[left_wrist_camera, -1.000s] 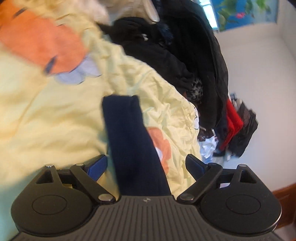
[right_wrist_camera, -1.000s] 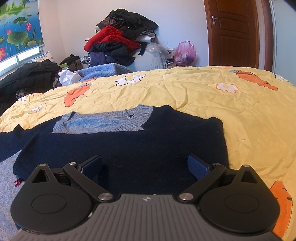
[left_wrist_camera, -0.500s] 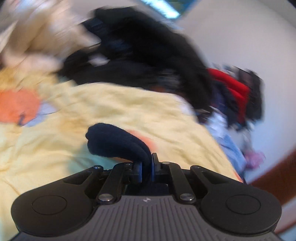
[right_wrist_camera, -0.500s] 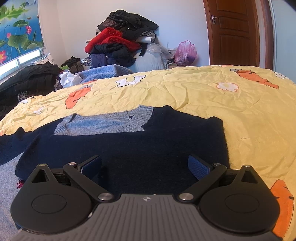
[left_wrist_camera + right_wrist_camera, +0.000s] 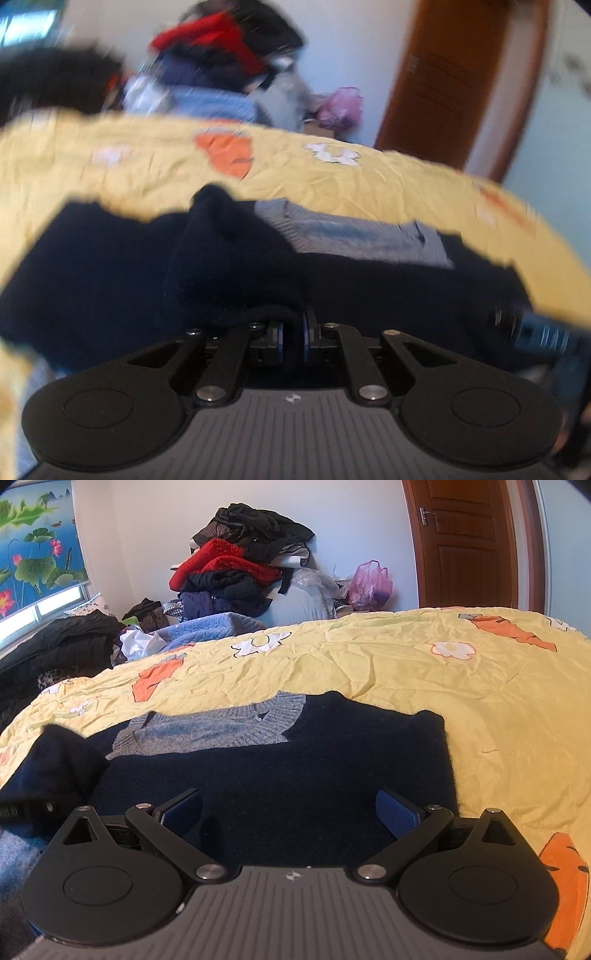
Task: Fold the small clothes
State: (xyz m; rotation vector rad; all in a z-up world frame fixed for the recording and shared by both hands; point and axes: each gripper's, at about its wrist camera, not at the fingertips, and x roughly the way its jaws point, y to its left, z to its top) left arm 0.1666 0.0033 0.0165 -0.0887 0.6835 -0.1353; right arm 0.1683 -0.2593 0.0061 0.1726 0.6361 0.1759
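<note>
A small navy sweater [image 5: 295, 775] with a grey collar [image 5: 214, 731] lies flat on the yellow quilt [image 5: 480, 686]. My left gripper [image 5: 293, 334] is shut on the sweater's navy sleeve [image 5: 229, 251] and holds it lifted over the sweater's body; the left wrist view is blurred. The raised sleeve [image 5: 55, 760] also shows at the left of the right wrist view. My right gripper [image 5: 288, 810] is open and empty, hovering low over the sweater's lower right part.
A heap of red, black and blue clothes [image 5: 236, 572] stands behind the bed by the wall. Dark clothes [image 5: 62, 642] lie at the far left. A pink plastic bag [image 5: 369, 587] sits near the brown door [image 5: 469, 542].
My left gripper closed on the sleeve, then swung it right and over the sweater's body. The right gripper stayed open and nearly still.
</note>
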